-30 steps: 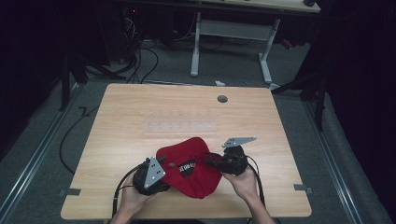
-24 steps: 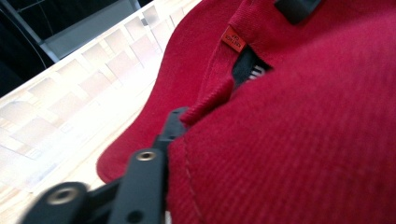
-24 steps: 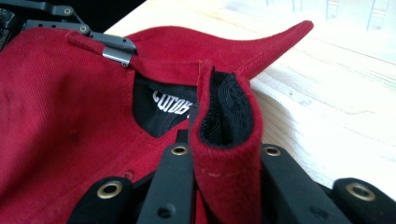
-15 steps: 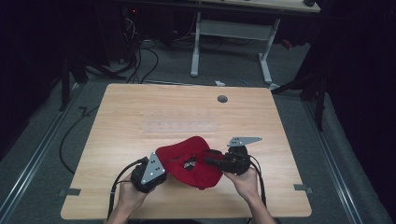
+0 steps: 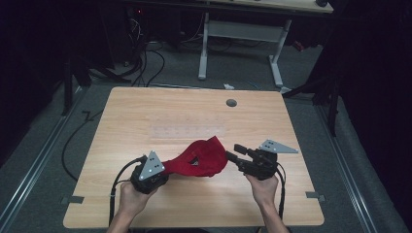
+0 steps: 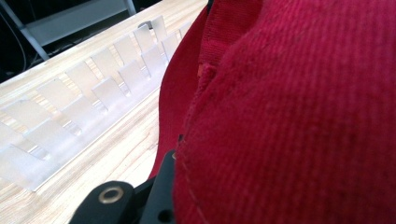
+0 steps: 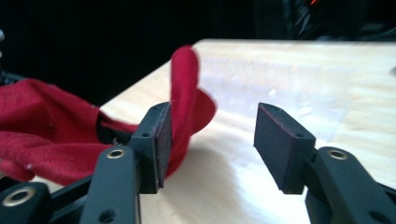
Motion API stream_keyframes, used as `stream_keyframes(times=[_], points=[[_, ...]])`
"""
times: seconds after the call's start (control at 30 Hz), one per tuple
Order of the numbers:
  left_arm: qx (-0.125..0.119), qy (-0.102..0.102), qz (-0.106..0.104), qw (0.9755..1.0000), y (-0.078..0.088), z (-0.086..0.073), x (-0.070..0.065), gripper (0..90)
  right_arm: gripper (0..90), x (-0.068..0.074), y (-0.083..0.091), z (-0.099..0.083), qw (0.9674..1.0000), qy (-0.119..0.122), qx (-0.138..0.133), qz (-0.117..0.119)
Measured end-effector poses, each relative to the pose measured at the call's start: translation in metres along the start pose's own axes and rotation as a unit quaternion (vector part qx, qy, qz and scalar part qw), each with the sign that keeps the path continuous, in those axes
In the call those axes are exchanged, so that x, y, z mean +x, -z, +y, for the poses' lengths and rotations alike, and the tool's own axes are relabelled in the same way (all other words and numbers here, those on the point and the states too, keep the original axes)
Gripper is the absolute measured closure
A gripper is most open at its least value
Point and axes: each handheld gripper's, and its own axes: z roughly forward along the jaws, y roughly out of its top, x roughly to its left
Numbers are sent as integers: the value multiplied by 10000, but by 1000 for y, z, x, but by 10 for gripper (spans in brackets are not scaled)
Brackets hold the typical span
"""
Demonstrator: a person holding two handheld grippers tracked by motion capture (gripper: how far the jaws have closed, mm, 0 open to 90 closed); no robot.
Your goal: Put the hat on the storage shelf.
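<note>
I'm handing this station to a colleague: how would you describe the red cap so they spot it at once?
On the wooden table, look at the near edge between the person's two hand-held grippers. The red cap is a soft corduroy piece, clamped at one side by the left gripper and raised off the tabletop. It is the table's one red item, just nearer than the clear plastic rack.

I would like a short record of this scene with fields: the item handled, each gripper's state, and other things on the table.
item: red cap, lifted at its left end
left gripper: shut on the cap's edge, cloth close before its camera
right gripper: jaws have just been opening, nothing between the pads, the cap beside the left one
surface: wooden table
other things: clear plastic rack behind the cap; round grommet near the far edge
</note>
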Motion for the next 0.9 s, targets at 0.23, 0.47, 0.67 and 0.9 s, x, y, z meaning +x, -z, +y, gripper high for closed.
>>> stream_keyframes(times=[0.23, 0.47, 0.67, 0.9], points=[[-149, 257, -73, 9995, 0, 15, 6, 809, 442, -20, 16, -17, 9984, 39, -42, -571], [-140, 581, -112, 9981, -4, 28, 11, 809, 425, -32, -9, -52, 9844, 417, 1143, -1269], [-338, 994, -128, 9944, -2, 40, 16, 808, 432, -43, -22, -69, 9729, 453, 1507, -1697], [-437, 1184, 2, 9920, -3, 54, 24, 808, 429, -47, -28, -79, 9612, 627, 1784, -2006]])
